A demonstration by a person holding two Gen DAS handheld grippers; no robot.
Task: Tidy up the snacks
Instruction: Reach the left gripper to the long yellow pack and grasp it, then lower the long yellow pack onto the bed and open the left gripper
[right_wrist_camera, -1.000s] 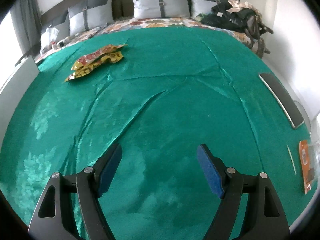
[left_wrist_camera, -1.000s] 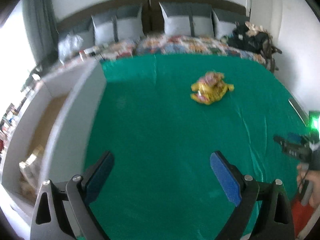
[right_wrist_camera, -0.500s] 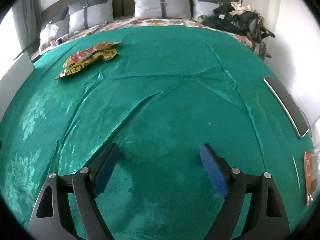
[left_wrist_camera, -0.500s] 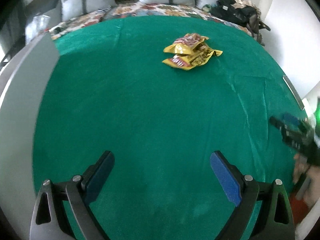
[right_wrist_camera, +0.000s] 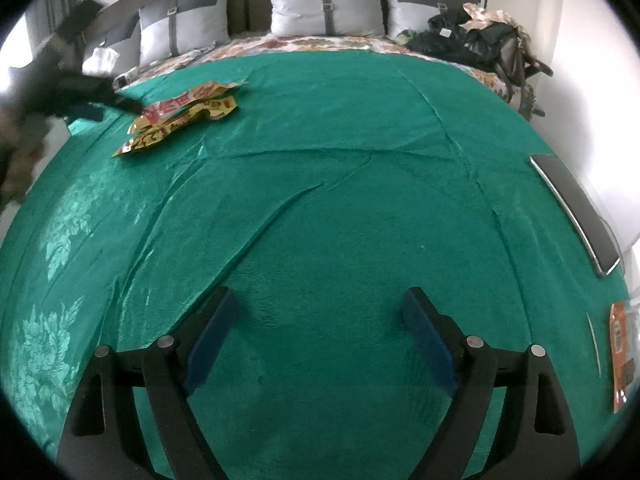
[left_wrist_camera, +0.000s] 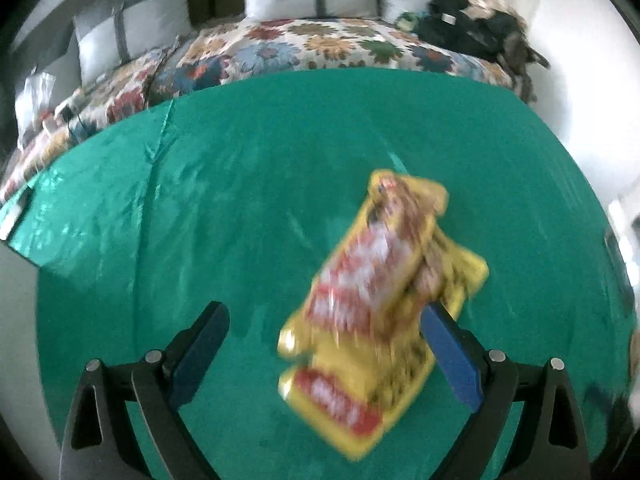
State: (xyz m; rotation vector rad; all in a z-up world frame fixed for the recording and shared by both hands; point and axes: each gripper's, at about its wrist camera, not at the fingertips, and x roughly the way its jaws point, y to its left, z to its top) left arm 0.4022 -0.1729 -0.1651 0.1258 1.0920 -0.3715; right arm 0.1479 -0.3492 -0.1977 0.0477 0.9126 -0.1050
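Both hand-held grippers have their blue-padded jaws standing wide: the left hand-held gripper (left_wrist_camera: 324,344) hangs over the snack packets (left_wrist_camera: 376,304) with nothing pinched, its right pad (left_wrist_camera: 452,356) just at the edge of the pile, though the blur keeps me from telling whether it touches, while the right hand-held gripper (right_wrist_camera: 320,336) is opening further over bare cloth with nothing between its jaws. The packets are a small overlapping heap of yellow foil bags with red and white lettering, crinkled and lying flat; seen from the right wrist, the heap (right_wrist_camera: 180,116) sits toward the far left part of the bed, well apart from the right gripper. They rest on a shiny green bedspread (right_wrist_camera: 340,200), creased in long folds and woven with a flower pattern near its left edge. Beyond the green cloth a floral quilt (left_wrist_camera: 312,44) shows, then grey and white pillows (right_wrist_camera: 326,8) against a dark headboard. A heap of dark bags and clothes (right_wrist_camera: 476,40) occupies the far right corner of the bed, a flat dark tablet-like slab (right_wrist_camera: 576,212) lies along the right edge, and an orange packet (right_wrist_camera: 620,356) sits near the near right corner.
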